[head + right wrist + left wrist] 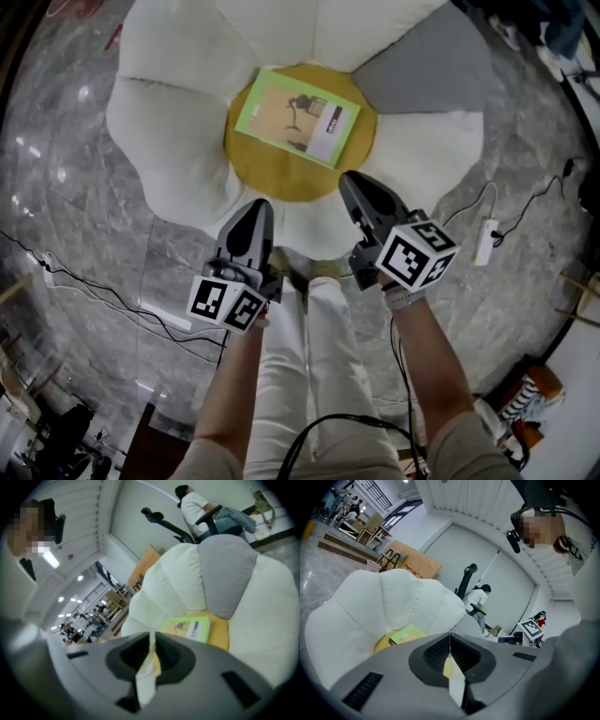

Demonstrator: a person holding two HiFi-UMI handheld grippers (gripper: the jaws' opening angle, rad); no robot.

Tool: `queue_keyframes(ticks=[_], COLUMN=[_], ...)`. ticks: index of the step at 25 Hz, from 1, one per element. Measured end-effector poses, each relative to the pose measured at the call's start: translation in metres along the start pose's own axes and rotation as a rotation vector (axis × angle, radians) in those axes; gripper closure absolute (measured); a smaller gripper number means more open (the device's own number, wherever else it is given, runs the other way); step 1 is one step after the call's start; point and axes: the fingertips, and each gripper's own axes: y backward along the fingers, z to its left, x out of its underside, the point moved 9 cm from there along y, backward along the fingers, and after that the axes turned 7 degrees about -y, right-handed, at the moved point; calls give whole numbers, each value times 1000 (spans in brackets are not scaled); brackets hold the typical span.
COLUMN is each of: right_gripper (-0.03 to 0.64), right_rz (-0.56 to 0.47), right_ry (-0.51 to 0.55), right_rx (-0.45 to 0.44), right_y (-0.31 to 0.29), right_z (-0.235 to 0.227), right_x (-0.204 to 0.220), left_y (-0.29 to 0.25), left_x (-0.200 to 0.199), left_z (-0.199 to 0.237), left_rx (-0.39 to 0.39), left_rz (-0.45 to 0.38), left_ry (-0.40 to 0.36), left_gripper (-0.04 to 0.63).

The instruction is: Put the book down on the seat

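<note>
Marble floor rings a flower-shaped seat in the head view, where the book lies flat on the yellow centre, seemingly already delivered. The left hand-held gripper and right hand-held gripper hang clear of it at 6 o'clock. The left gripper view shows jaws pressed together on nothing, with the book at 10 o'clock; the right gripper view shows jaws likewise closed and empty, with the book at 1 o'clock.

Floor was shiny grey marble, with a white power strip lying on the right and black cables snaking across the left. Further back, a person in a white shirt sat in a black office chair near some leaning wooden boards.
</note>
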Motion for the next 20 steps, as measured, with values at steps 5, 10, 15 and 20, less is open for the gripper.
queue_keyframes(ticks=[5, 10, 15, 20], right_gripper=[588, 592, 595, 600], right_rz=[2, 11, 1, -26], right_ry=[48, 77, 91, 97], right_rx=[-53, -88, -111, -123], right_y=[5, 13, 27, 42], right_z=[22, 45, 69, 90], right_x=[-11, -20, -29, -42], left_y=[-4, -5, -7, -8], left_x=[-13, -29, -51, -73], left_z=[-6, -16, -26, -35], left_rx=[4, 18, 30, 42], left_rz=[-12, -12, -25, -39], left_ry=[-1, -9, -18, -30], left_gripper=[571, 571, 571, 571])
